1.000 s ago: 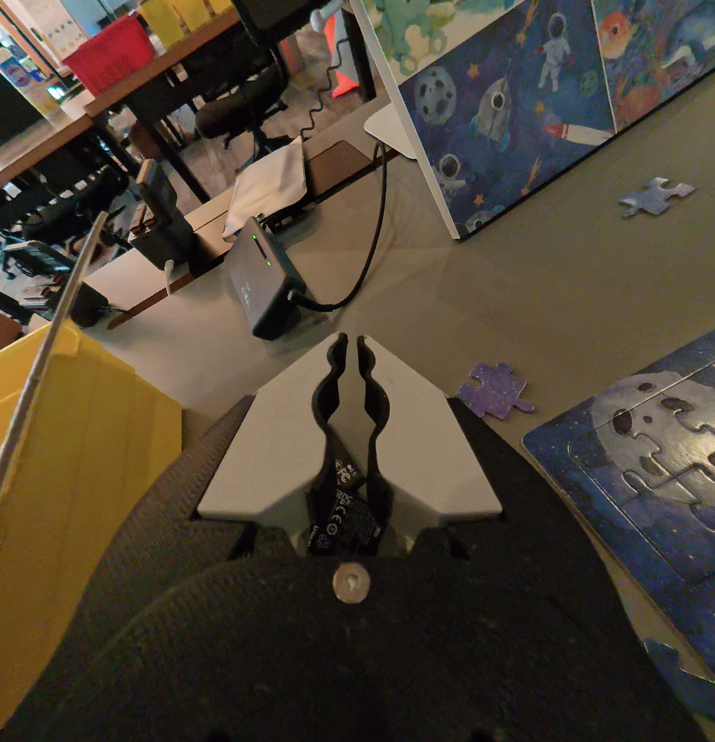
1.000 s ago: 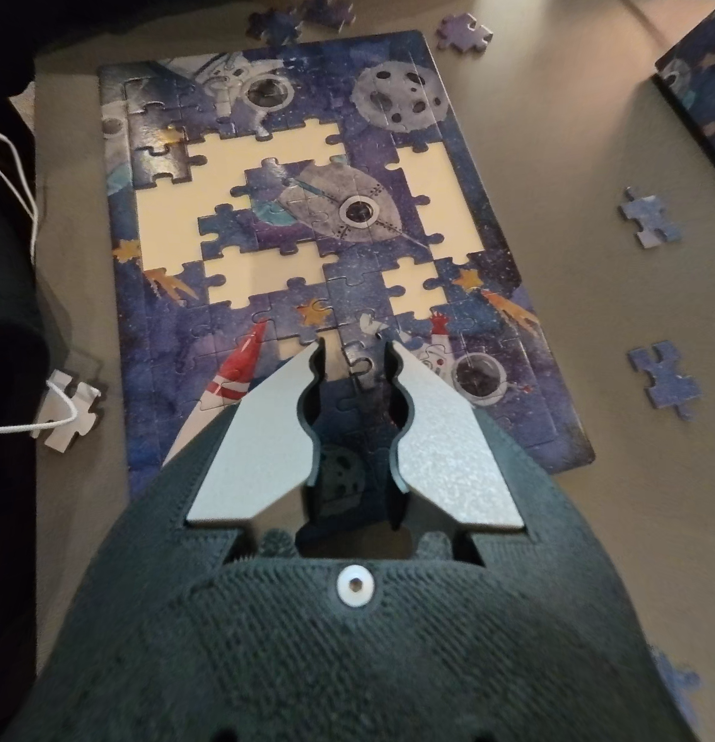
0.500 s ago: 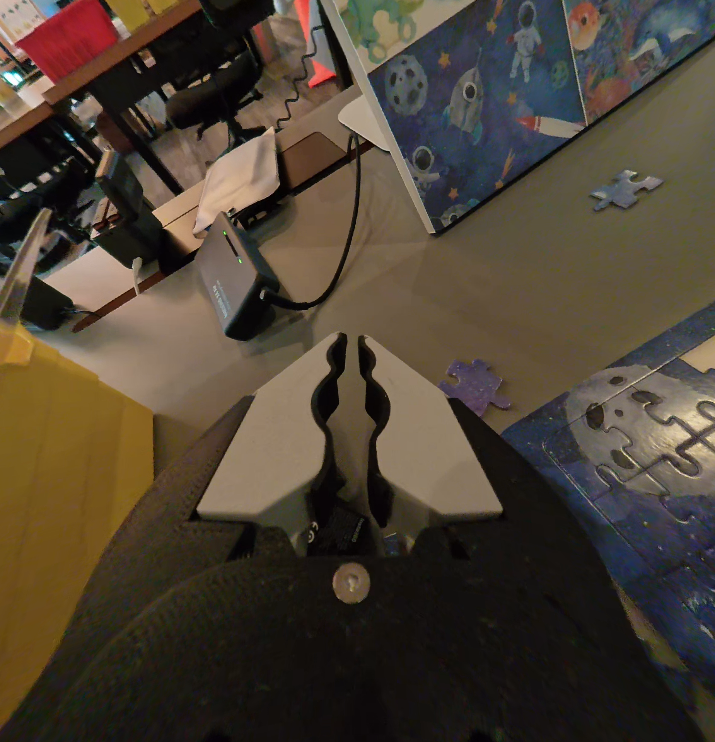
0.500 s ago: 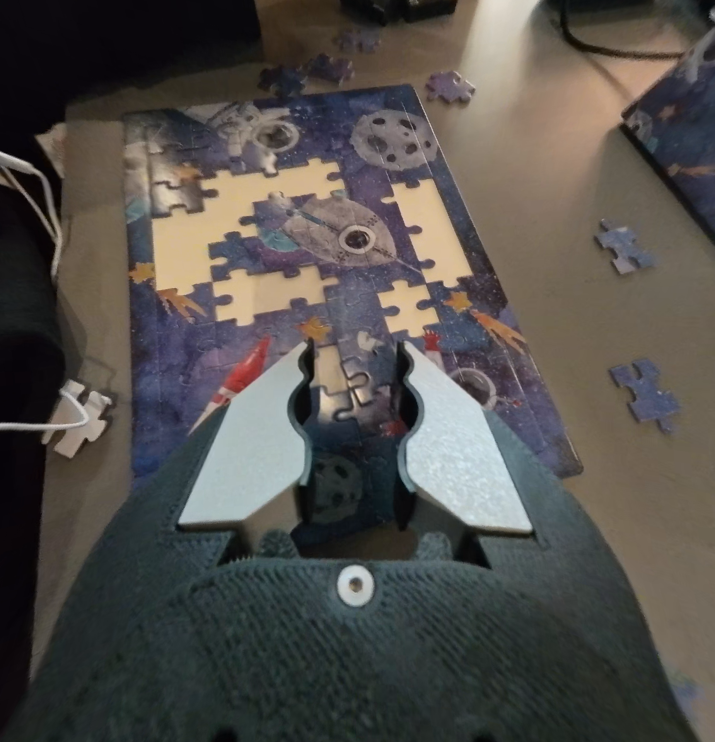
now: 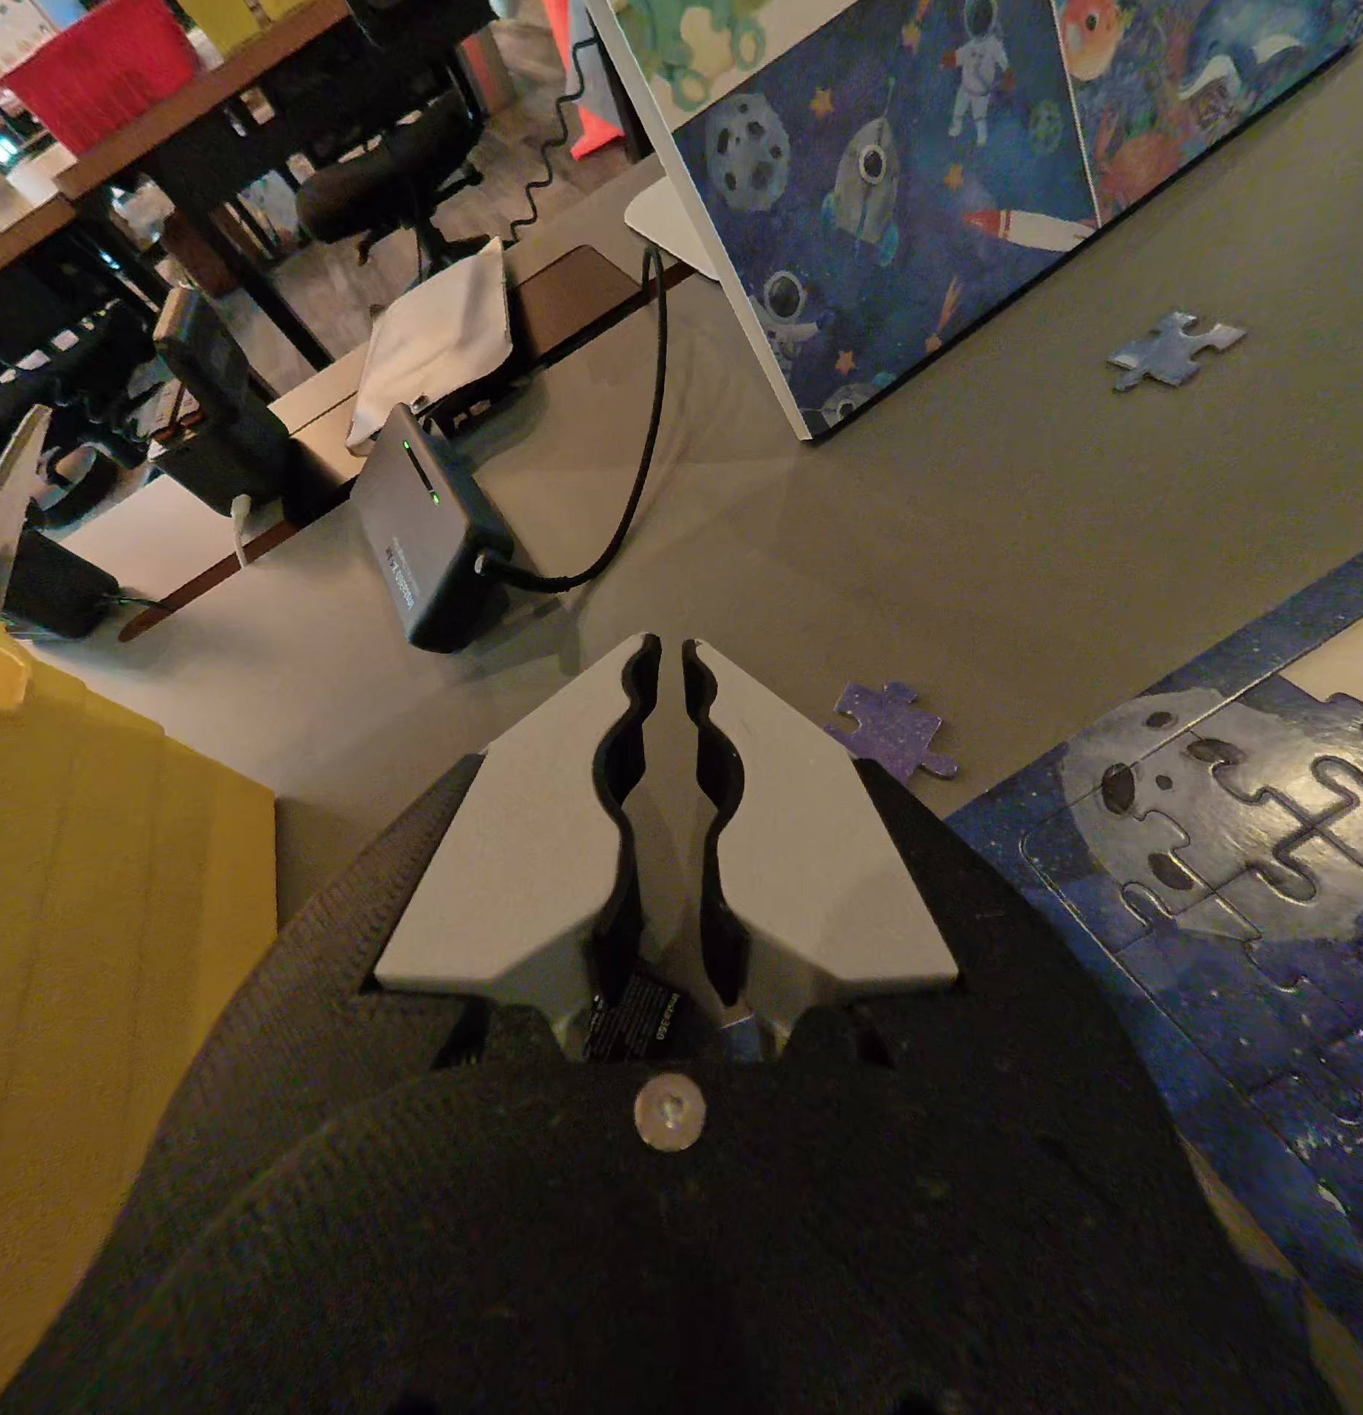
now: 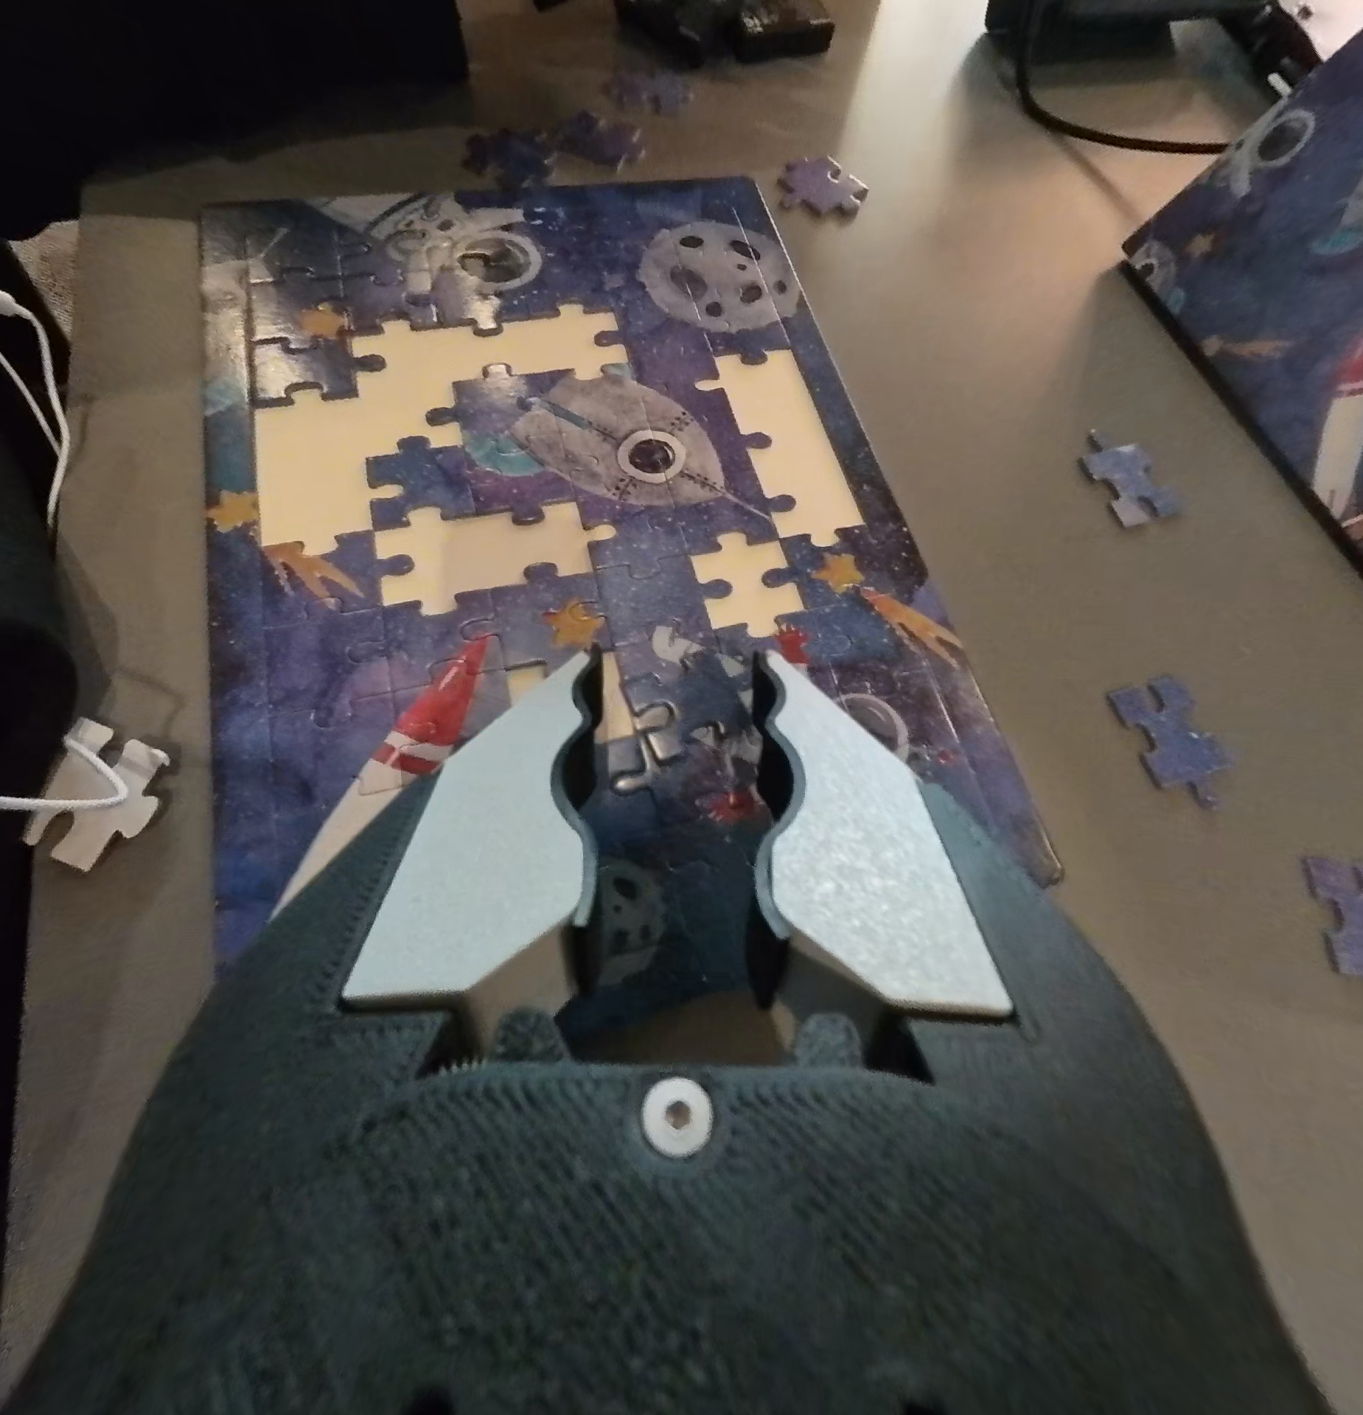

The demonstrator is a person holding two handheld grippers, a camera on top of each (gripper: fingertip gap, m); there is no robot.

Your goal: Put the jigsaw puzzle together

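A space-themed jigsaw puzzle [image 6: 647,459] lies flat on the grey table, with several cream gaps where pieces are absent. My right gripper [image 6: 678,657] is open and empty, hovering over the puzzle's near part by the red rocket. Loose pieces lie around it: a purple piece [image 6: 822,187] at the far right corner, two blue pieces [image 6: 1130,475] [image 6: 1172,739] on the right, and a white face-down piece [image 6: 96,796] on the left. My left gripper [image 5: 669,643] is shut and empty, left of the puzzle corner [image 5: 1199,842], near the purple piece [image 5: 889,731].
A puzzle box with the reference picture [image 5: 892,191] stands at the back right. A black device with a cable [image 5: 433,536] lies ahead of the left gripper. A yellow bin [image 5: 88,919] is on the left. A white cord [image 6: 19,383] hangs at the left edge. The grippers' ends are close to 30 cm from one another. The left tips stand about 6 cm off the purple piece [image 5: 889,731]. It turns up in the right wrist view [image 6: 823,182] as well.
My right gripper has opened wider and drawn back from the puzzle, so more of the table shows. The left gripper stays shut and has shifted only slightly.
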